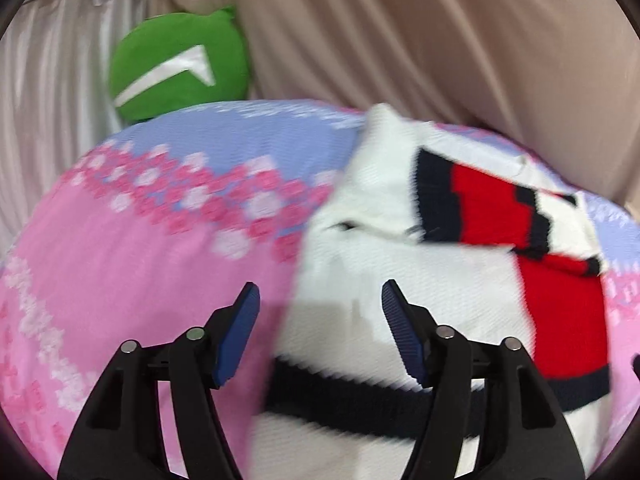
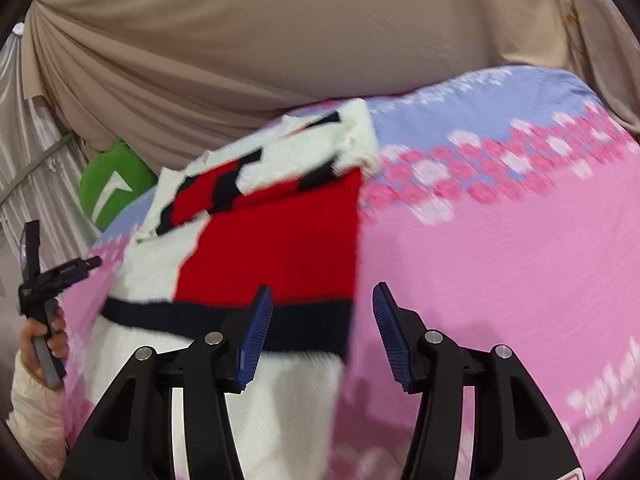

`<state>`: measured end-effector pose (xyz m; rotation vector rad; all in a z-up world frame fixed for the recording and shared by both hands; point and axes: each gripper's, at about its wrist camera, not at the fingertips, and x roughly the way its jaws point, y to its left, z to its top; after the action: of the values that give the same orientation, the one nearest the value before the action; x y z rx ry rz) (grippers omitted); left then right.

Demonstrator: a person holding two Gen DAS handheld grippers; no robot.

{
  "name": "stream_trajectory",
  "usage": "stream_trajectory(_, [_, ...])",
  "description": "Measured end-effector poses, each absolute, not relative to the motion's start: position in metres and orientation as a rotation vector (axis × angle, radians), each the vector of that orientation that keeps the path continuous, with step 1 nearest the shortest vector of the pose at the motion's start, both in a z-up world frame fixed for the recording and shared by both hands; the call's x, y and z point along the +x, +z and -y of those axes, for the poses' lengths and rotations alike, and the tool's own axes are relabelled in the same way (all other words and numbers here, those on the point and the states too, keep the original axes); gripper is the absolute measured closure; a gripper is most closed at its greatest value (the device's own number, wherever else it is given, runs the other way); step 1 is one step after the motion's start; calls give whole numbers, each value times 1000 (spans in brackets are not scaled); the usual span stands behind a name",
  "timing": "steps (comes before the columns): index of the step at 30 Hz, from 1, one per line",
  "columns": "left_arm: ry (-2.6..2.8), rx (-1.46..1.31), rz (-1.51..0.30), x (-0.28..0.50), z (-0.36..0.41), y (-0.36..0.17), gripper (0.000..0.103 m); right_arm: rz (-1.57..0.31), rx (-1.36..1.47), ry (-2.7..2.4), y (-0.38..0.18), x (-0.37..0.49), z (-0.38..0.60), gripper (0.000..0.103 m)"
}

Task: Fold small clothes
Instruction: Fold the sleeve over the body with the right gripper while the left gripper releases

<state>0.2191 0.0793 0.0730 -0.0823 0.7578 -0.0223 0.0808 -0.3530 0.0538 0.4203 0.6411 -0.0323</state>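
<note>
A small white knit sweater [image 1: 400, 280] with red blocks and navy bands lies folded on a pink and lavender bedspread [image 1: 120, 240]. My left gripper [image 1: 320, 286] hovers open over the sweater's left edge, with nothing pressed between its blue pads. In the right wrist view the same sweater [image 2: 272, 232] lies left of centre. My right gripper [image 2: 323, 287] is open above its right edge, over the navy band, and its pads grip nothing. A hand [image 2: 56, 340] at the far left holds the other gripper's handle. Both views are motion-blurred.
A green plush cushion [image 1: 180, 64] with a white mark sits at the bed's far side, also visible as the green cushion [image 2: 116, 184]. Beige draped cloth [image 1: 440, 40] hangs behind the bed, and a silvery curtain [image 1: 48, 80] hangs at the left. The pink bedspread [image 2: 500, 260] extends right.
</note>
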Motion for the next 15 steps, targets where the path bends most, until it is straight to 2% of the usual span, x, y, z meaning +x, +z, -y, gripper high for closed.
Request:
stream_trajectory(6, [-3, -108, -767, 289, -34, 66, 41, -633, 386, -139, 59, 186, 366, 50])
stream_trajectory(10, [83, -72, -806, 331, -26, 42, 41, -710, 413, -217, 38, 244, 384, 50])
stream_trajectory(12, [141, -18, -780, 340, -26, 36, 41, -704, 389, -208, 42, 251, 380, 67])
stream_trajectory(13, [164, 12, -774, 343, -26, 32, 41, -690, 367, -175, 49, 250, 375, 100])
stream_trajectory(15, [150, -36, -798, 348, -38, 26, 40, -574, 383, -93, 73, 231, 370, 101])
